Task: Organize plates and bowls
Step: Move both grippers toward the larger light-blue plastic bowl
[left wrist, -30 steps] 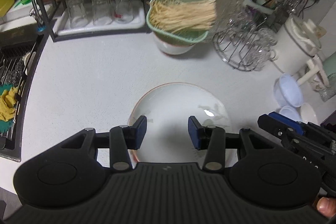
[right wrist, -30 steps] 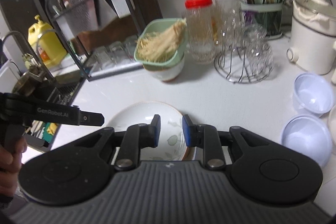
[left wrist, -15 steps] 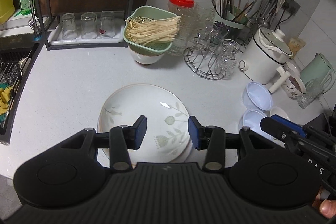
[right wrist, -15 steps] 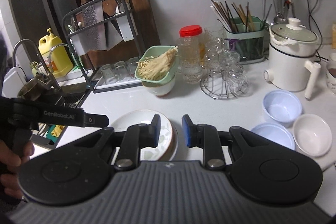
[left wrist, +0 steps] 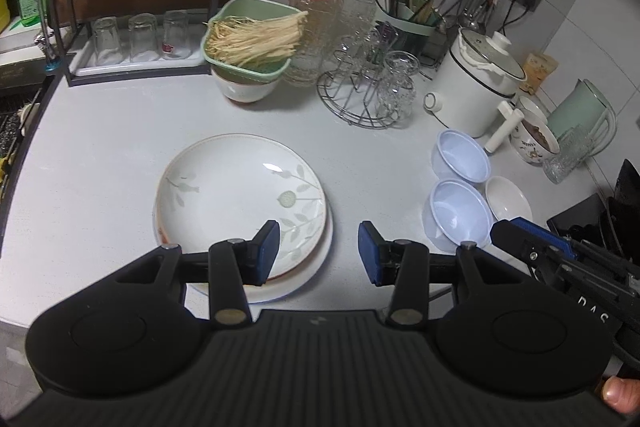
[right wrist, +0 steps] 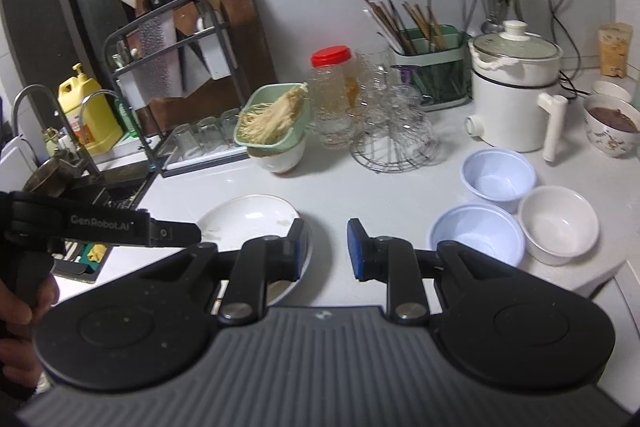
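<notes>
We see a glossy glazed ceramic plate stack point(left wrist: 240, 187) on a matt, faintly speckled counter point(left wrist: 100, 155). At two o'clock sit smooth pale-blue plastic bowls point(left wrist: 460, 157); at twelve, a shiny metal wire rack point(left wrist: 360, 107) with clear textured glasses. Our grippers' pads point(left wrist: 266, 251) look matt blue rubber.

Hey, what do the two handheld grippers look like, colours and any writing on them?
Both are matte black plastic with ribbed grey tops, round side discs and silver pivot screws. The jaws carry blue pads. The left gripper, seen from the side, reads "GenRobot.AI" in grey; the right gripper shows a blue strip and pale letters, partly cut off.
</notes>
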{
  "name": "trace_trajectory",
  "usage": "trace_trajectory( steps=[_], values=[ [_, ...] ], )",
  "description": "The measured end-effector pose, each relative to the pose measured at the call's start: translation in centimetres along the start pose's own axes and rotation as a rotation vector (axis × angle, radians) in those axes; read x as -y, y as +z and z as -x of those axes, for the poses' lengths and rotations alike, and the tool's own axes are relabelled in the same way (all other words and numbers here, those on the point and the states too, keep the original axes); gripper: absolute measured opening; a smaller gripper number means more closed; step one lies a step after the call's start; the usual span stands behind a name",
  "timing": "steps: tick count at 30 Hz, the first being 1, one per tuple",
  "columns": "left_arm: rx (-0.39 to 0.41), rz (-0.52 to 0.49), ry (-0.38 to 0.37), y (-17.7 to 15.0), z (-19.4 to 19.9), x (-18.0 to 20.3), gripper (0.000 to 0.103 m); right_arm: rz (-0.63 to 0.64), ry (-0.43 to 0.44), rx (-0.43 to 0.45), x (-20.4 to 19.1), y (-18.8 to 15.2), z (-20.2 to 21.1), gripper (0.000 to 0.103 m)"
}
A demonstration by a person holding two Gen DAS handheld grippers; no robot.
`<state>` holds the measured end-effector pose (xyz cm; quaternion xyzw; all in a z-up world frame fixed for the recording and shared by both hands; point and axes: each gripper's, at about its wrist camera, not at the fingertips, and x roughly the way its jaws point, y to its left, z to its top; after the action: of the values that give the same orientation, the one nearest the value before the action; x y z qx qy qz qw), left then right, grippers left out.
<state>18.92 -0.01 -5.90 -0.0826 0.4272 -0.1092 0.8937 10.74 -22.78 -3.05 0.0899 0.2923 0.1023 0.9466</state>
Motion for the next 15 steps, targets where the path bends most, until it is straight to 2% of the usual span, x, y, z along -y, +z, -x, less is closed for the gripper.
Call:
trace_trajectory(
  steps=[8,11,15],
  values=[
    [-0.062,-0.071,-0.071,0.6,-4.0,3.3,0.051,-0.084,-0.086,-0.021,3.0,-1.3,0.1,0.026],
    [-0.094,-0.082,-0.102,0.9,-6.0,4.6,0.056,-0.108,-0.130,-0.021,4.3,-1.6,0.1,0.027],
    [-0.128,-0.135,-0.127,1.2,-8.7,6.7,0.057,-0.149,-0.168,-0.022,6.8,-1.9,-0.4,0.028]
  ],
)
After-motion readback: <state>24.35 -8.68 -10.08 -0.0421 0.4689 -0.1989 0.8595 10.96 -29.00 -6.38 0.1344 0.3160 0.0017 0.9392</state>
